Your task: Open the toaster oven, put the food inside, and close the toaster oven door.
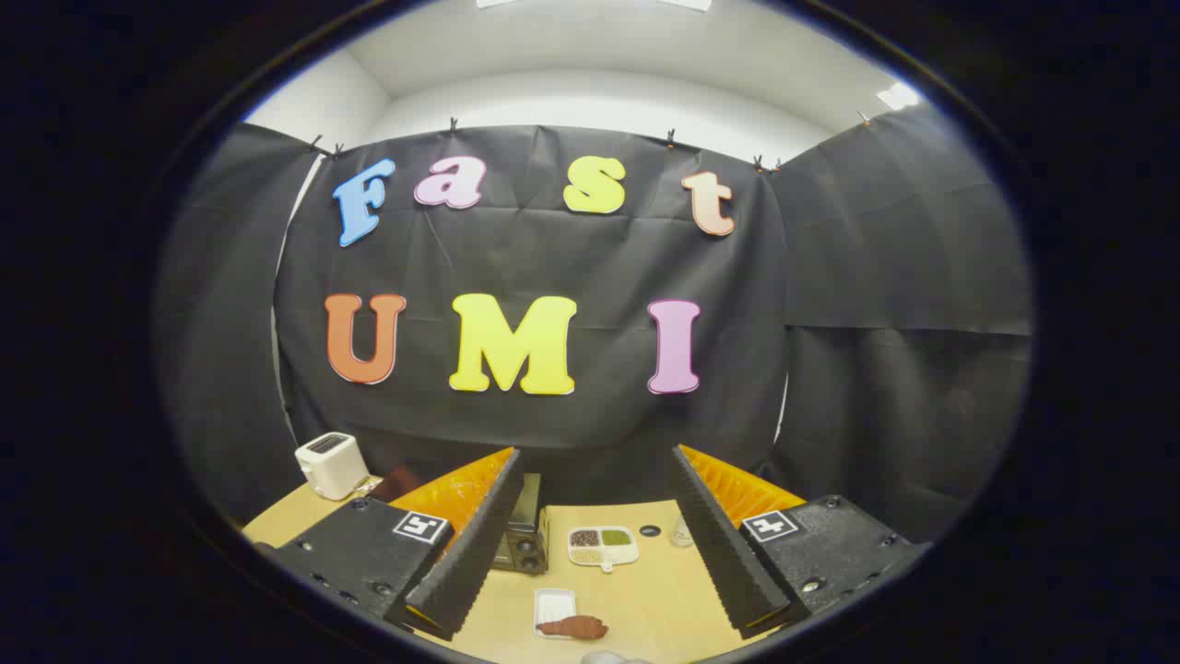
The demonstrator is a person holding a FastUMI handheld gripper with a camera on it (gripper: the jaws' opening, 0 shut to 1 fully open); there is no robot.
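Gripper (595, 544): fingers spread wide apart, nothing between the pads, held above the wooden table (645, 599) in the lower part of the frame.

Nearest, bottom centre and between the fingers: a brown, sausage-like food piece (573, 627) lying on the table, touching the near edge of a small white rectangular tray (554, 607).

Further on, still between the fingers: a white divided dish (603, 545) with dark, green and pale fillings in separate compartments. Right of it, a small dark round spot (650, 530) on the table, and a small clear container (681, 532) by the right finger.

Toaster oven (525, 530): dark, lower centre-left, partly hidden behind the left finger; door state cannot be told.

Far left of the table: a white slot toaster (331, 465), against the black cloth wall (876, 304).
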